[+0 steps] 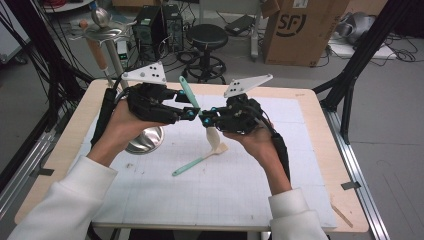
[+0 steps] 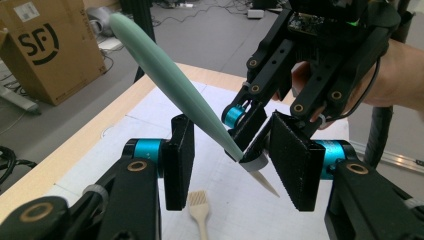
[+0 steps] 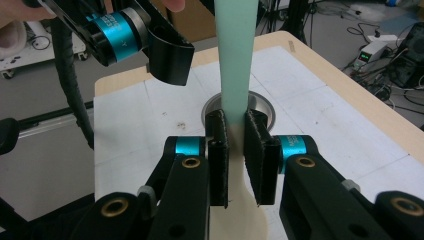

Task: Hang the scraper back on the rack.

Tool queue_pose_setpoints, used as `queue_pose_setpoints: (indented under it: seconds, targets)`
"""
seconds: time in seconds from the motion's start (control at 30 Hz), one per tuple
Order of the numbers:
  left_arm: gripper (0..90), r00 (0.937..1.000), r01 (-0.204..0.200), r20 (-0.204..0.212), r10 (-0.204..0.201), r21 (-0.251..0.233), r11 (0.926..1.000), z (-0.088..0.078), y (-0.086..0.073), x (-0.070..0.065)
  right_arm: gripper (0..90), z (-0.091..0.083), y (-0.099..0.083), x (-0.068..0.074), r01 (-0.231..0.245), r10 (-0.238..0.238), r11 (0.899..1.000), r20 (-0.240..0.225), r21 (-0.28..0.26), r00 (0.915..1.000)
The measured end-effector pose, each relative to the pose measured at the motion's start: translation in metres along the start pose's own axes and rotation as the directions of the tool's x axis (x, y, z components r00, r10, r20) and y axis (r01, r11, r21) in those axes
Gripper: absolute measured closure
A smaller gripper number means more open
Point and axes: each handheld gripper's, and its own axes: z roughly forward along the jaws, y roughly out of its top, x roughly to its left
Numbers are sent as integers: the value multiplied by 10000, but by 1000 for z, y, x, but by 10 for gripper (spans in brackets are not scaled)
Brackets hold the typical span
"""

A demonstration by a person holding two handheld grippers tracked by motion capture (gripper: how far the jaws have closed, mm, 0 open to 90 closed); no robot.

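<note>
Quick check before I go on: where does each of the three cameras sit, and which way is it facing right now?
High view: above the person's side, facing forward and down on the table; both forearms, left gripper and right gripper show.
Left gripper view: on the left gripper, looking along its jaws at the green-handled spatula and the right gripper.
Right gripper view: on the right gripper, clamped on the spatula, facing the metal bowl.
Shared: all three show the spatula.

The high view looks forward and down over the tabletop; both tool cameras sit close, facing each other, sharing the mint spatula handle.
</note>
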Motion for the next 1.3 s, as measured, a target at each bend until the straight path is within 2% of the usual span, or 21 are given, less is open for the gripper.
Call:
queue_pose_setpoints:
  seconds: [0.47, 0.57, 0.6, 0.73, 0.83, 0.9, 1.0, 1.17, 1.3]
  targets:
    - [689, 9996, 98, -268, -95, 132, 9999, 3, -1, 2, 806, 3, 2, 2, 29, -29, 10000, 7, 20, 10000]
    - [698, 9997, 55, -244, -51, 155, 9999, 3, -1, 2, 806, 3, 2, 2, 62, -62, 10000, 44, 34, 10000]
    - [699, 9996, 152, -249, -148, 159, 9998, 3, -1, 2, 806, 3, 1, 2, 100, -100, 9999, 56, 53, 9999]
    - [733, 9988, 494, -43, -494, 62, 9988, 3, -1, 4, 805, 4, 1, 3, 110, -110, 9999, 95, 3, 9999]
    - [803, 9977, 598, 316, -596, -65, 9982, 4, 0, 3, 806, 6, 2, 4, 275, -276, 9996, 130, 14, 9995]
    - [826, 9990, 334, 286, -336, 51, 9994, 6, 1, 1, 811, 10, 3, 7, 369, -371, 9992, 108, 146, 9993]
    - [830, 9990, 269, 357, -272, 95, 9996, 4, 1, 1, 797, 12, 3, 6, 339, -339, 9993, -42, 126, 9994]
    - [831, 9985, -89, 536, 75, 244, 9997, 0, 0, 1, 647, 8, 1, 5, 367, -374, 9991, -360, -189, 9987]
    - [831, 9963, -330, 804, 303, 329, 9989, -3, 0, -1, 433, 4, -3, 4, 237, -250, 9995, -587, -217, 9980]
